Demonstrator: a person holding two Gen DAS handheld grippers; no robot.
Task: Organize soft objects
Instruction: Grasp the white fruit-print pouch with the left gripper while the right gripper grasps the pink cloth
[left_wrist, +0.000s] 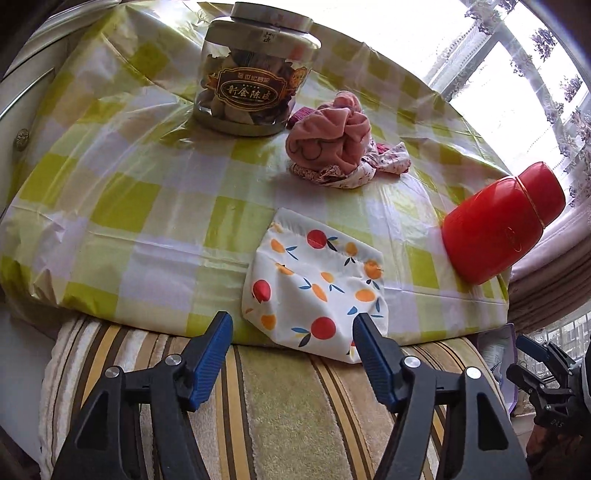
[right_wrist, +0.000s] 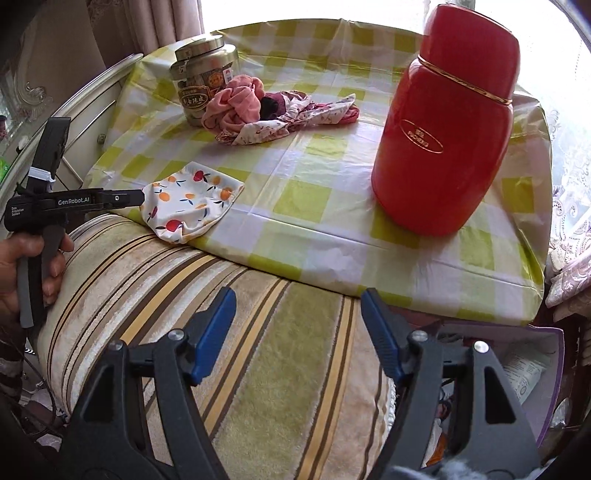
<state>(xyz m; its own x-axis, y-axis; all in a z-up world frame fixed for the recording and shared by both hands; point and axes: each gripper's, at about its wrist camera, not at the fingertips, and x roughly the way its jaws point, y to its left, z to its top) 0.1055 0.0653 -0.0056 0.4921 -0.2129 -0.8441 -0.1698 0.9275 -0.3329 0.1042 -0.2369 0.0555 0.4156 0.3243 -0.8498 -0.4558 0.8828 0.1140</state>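
I see both claws spread, nothing between them. My left gripper (left_wrist: 291, 325) hangs over the striped cushion (left_wrist: 258, 398), just short of the fruit-print pouch (left_wrist: 314, 284) lying on the checked tablecloth (left_wrist: 147, 192) edge. My right gripper (right_wrist: 298, 308) is over the cushion too. Pink cloth pile (left_wrist: 328, 136) sits beside the jar (left_wrist: 255, 81); red flask (right_wrist: 450, 125) stands apart.

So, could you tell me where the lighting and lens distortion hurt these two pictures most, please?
Left wrist view: the window at upper right is blown out, glare washes the checked tablecloth, and the fisheye bows the table edge. Right wrist view: the far tablecloth bleaches to white under backlight, the red flask looms large and leans, and the corners go dark.
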